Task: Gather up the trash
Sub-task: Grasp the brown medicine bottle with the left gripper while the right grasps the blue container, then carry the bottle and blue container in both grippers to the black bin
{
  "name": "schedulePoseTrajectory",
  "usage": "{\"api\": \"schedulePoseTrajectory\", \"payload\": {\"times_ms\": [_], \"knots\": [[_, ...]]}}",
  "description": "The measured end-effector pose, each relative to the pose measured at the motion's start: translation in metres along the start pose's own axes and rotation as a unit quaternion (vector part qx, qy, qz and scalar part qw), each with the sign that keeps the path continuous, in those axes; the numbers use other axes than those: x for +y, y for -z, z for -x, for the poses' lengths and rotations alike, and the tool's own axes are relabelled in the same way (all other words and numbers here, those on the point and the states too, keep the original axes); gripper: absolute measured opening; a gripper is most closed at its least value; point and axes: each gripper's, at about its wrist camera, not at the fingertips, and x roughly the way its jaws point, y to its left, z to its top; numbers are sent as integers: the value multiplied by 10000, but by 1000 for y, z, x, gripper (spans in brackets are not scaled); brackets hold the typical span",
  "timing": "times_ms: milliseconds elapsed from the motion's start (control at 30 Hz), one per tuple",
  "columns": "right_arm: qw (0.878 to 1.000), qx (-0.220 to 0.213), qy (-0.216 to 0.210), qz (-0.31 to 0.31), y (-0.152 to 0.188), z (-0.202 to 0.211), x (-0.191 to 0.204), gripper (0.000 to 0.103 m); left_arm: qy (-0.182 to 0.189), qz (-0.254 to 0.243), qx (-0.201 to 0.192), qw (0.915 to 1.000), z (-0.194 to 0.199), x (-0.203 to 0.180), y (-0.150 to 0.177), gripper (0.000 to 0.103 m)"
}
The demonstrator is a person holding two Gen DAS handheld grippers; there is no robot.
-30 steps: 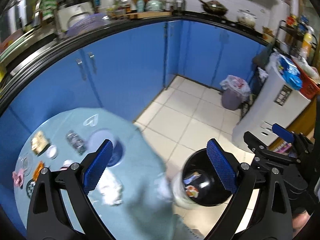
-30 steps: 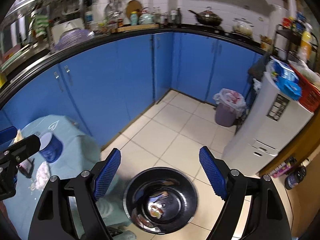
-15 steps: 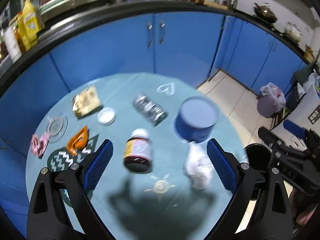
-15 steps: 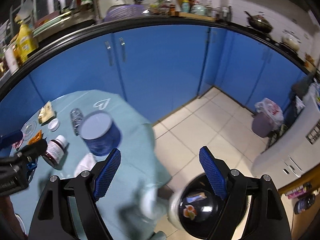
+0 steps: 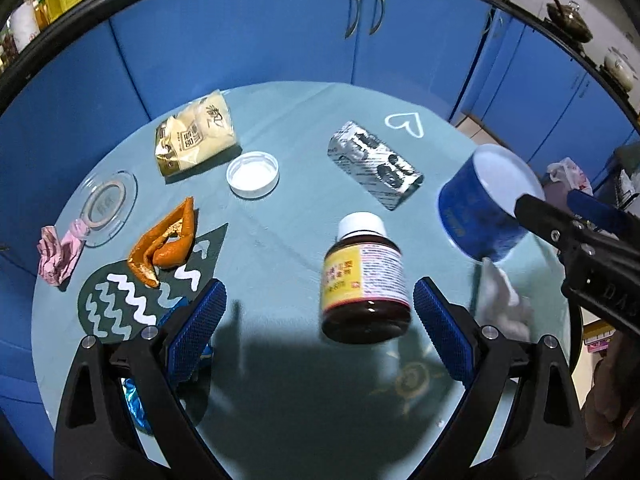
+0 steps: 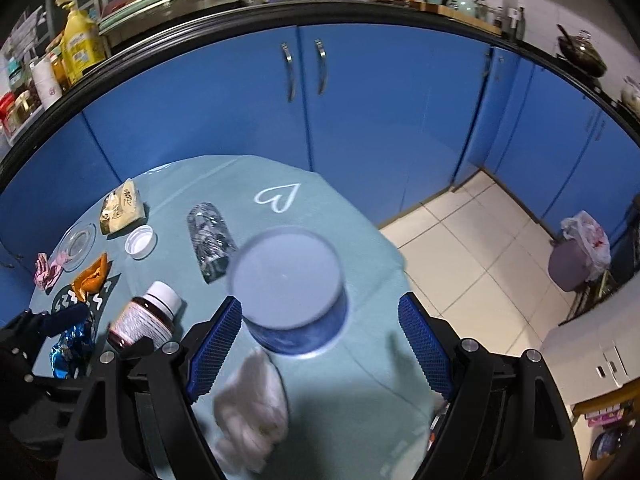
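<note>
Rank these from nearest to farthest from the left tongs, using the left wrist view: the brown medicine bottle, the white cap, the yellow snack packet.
1. Brown medicine bottle: just ahead of the left tongs, toward the right pad.
2. White cap: mid-table, ahead and left.
3. Yellow snack packet: beyond the cap, near the far left rim.

Counted on the round teal-clothed table (image 5: 304, 128)

One brown glass pill bottle (image 5: 366, 280), one blue cylindrical tub (image 6: 290, 292), one white plastic cap (image 5: 253, 175), one silver foil packet (image 5: 374, 164), one beige snack wrapper (image 5: 194, 136), one orange peel (image 5: 166, 246), one clear glass dish (image 5: 106, 208), one pink crumpled wrapper (image 5: 58, 254), one white crumpled tissue (image 6: 252, 404), one blue foil wrapper (image 6: 72, 346).
</note>
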Motion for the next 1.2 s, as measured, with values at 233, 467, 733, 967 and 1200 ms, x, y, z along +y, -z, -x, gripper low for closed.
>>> {"api": "schedulePoseTrajectory", "payload": {"times_ms": [233, 467, 733, 967, 1200], "knots": [[9996, 206, -157, 120, -10, -24, 13, 79, 32, 52, 118, 9999, -14, 5, 2, 93], [9993, 332, -135, 106, -13, -42, 14, 79, 26, 93, 174, 9998, -25, 12, -4, 81], [9995, 280, -125, 60, -10, -37, 10, 74, 118, 143, 217, 9996, -33, 12, -17, 50], [9999, 69, -77, 100, -8, -16, 5, 73, 101, 145, 57, 9998, -24, 13, -24, 48], [9999, -138, -38, 21, -4, 10, -7, 73, 92, 110, -189, 9997, -3, 6, -29, 46]]}}
